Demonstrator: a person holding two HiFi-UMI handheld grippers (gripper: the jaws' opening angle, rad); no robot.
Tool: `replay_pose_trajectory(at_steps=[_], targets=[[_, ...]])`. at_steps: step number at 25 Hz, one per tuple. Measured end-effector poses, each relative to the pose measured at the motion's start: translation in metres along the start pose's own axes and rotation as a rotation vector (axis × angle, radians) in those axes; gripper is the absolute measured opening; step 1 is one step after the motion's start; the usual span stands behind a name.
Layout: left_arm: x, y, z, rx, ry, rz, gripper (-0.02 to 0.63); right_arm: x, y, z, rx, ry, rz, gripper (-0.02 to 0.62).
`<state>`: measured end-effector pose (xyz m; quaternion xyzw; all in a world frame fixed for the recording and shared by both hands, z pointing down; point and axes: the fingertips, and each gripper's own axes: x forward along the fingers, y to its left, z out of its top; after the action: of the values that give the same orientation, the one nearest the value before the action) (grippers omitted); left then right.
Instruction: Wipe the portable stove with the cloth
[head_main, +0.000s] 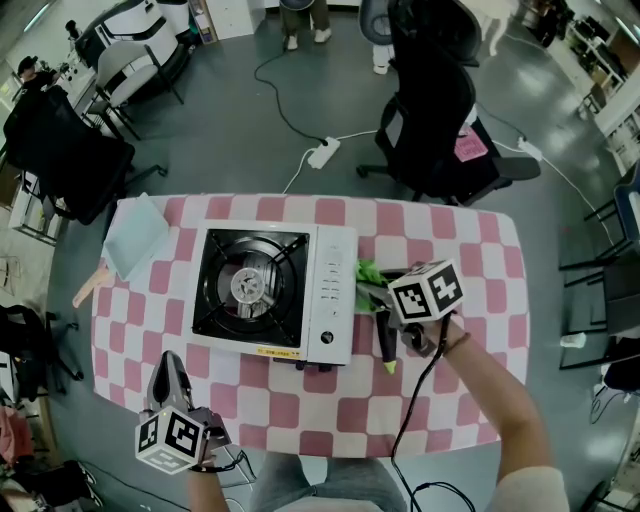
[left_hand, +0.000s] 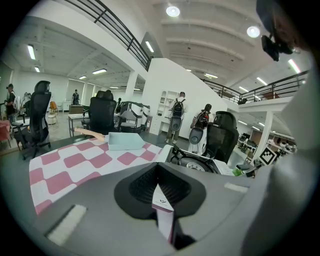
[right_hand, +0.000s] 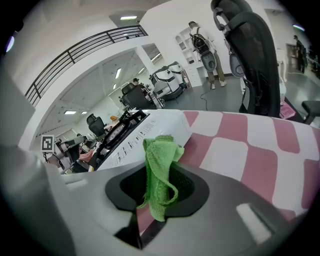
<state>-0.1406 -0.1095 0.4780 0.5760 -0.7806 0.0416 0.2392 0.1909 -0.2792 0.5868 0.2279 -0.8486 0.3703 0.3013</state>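
Nearest to us, at the front of the checked worktop, the left tool hangs idle. Its own view shows its jaws closed on each other with nothing between them, pointing across the checks and well short of the stove. We judge it is kept there to be out of the way, since a wipe needs only one tool.

The right tool has the job. Its jaws are clamped on a fold of the green cloth, which bunches between them and stands out past the tips. Gripped like this, the loose end meets the surface before any hard part of the tool does.

From above, the cloth lies just beside the stove's right edge, next to the white panel. We cannot quite tell whether it is touching the casing. The tool comes in from the right and low over the worktop, which suits a sweep along the panel.

We take the wipe to be at its very start, with the top of the stove not yet covered. The next stroke calls for light pressure and a path clear of the knob. The black grate is the likeliest place for the mesh to snag.
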Motion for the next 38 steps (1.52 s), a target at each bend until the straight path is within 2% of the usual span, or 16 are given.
replay_pose_trajectory(at_steps=[15, 22, 38], targets=[[-0.007, 0.008, 0.001, 0.001, 0.001, -0.011, 0.0, -0.004, 0.014, -0.018, 0.096, 0.0, 0.019, 0.086], [-0.008, 0.006, 0.001, 0.007, 0.005, -0.022, 0.0, -0.006, 0.021, -0.026, 0.087, 0.007, 0.0, 0.086], [-0.012, 0.006, 0.001, 0.012, 0.007, -0.043, 0.0, -0.009, 0.041, -0.053, 0.168, -0.013, 0.047, 0.086]])
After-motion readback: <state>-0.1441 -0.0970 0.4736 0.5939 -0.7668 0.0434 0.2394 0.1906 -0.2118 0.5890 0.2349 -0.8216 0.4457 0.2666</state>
